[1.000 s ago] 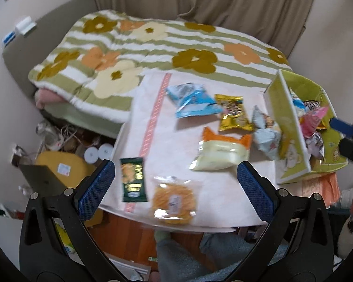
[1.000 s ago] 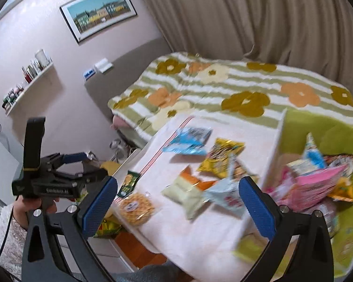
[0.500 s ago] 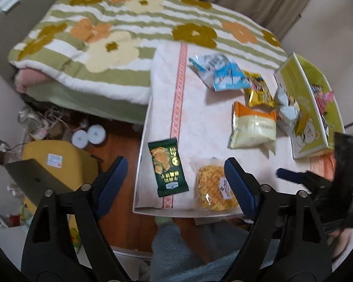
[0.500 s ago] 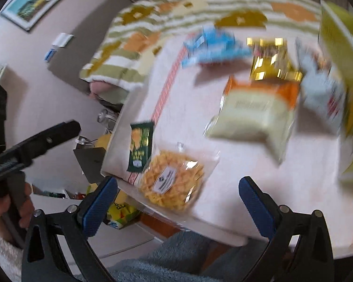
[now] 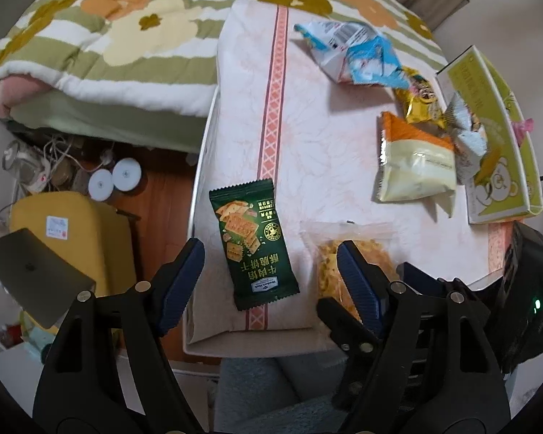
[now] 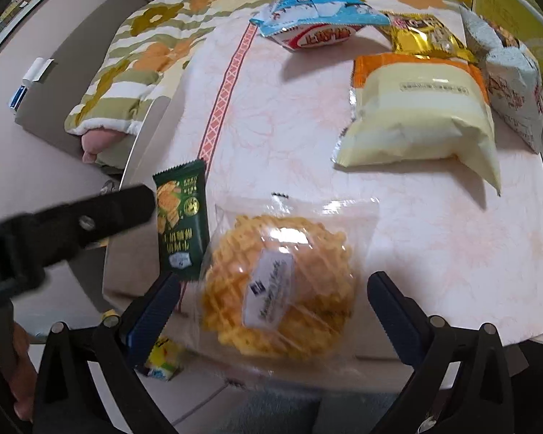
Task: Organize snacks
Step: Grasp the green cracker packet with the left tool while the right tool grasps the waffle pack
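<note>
Closing in on the near edge of the worktop (image 5: 344, 166) with both tongs, down from a wide look over bed and snacks a second ago to a steep view of single packets.

Left tongs (image 5: 271, 275): jaws narrowing, half as wide as a second back, nothing pinched; green cracker packet (image 5: 251, 242) flat between the pads, not touched.

Right tongs (image 6: 271, 307): spread wide, straddling the clear-bagged yellow waffle snack (image 6: 278, 285); no pad contact seen. Same bag just beside the left tongs' right pad.

Ahead of both tongs, untouched: pale yellow-and-orange bag (image 6: 416, 115), gold packet (image 6: 427, 38), blue-and-white bag (image 6: 318, 14). Yellow-green bear box (image 5: 496, 137) far right of the left tongs, already holding snacks.

Judgement: approach over, two pickups about to start; transfer to box likely next.
</note>
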{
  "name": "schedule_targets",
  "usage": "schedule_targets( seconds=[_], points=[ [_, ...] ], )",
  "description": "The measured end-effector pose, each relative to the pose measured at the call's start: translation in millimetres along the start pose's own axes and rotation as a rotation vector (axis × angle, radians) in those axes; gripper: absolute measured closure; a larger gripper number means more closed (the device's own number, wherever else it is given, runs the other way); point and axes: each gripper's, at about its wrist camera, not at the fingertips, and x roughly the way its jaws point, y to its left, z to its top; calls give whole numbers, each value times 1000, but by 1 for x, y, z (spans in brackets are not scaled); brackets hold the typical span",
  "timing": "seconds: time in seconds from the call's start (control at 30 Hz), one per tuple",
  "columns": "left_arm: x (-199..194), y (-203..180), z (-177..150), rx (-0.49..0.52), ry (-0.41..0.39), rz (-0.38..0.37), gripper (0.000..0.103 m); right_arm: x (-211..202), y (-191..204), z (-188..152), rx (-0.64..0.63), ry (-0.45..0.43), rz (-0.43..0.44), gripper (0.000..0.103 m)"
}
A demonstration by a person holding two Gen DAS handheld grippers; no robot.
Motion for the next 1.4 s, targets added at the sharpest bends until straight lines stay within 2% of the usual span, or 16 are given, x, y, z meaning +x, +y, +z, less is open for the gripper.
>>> schedule_targets(
  seconds=[0.17, 0.3, 0.37, 0.5, 0.73, 1.07, 1.13, 1.2, 1.27, 1.4],
  points=[
    [16, -3, 1, -18, 20, 18, 30, 9, 3, -3, -63, -8, -64, 0],
    [25, -6, 1, -29, 24, 35, 30, 9, -9, -3, -61, -3, -38, 0],
    [31, -9, -1, -29, 24, 55, 30, 8, -11, -2, -92, 0, -62, 0],
    [38, -8, -2, -48, 28, 64, 39, 4, -25, -3, -84, 5, -74, 0],
    [49, -11, -2, -34, 24, 109, 45, 1, -36, -4, -97, 6, -93, 3],
    [56, -29, -6, 73, 24, 200, 47, -1, -40, -1, -161, 21, -82, 5],
    [56, -31, -7, 91, 19, 212, 52, -2, -41, -2, -168, 21, -79, 5],
    [54, -31, -6, 98, 13, 213, 62, -2, -41, -2, -169, 19, -79, 7],
    [54, -29, -5, 99, 19, 205, 62, -3, -40, -2, -186, 13, -90, 15],
    [52, -26, -5, 100, 23, 191, 63, -3, -38, -1, -187, 6, -91, 17]
  ],
)
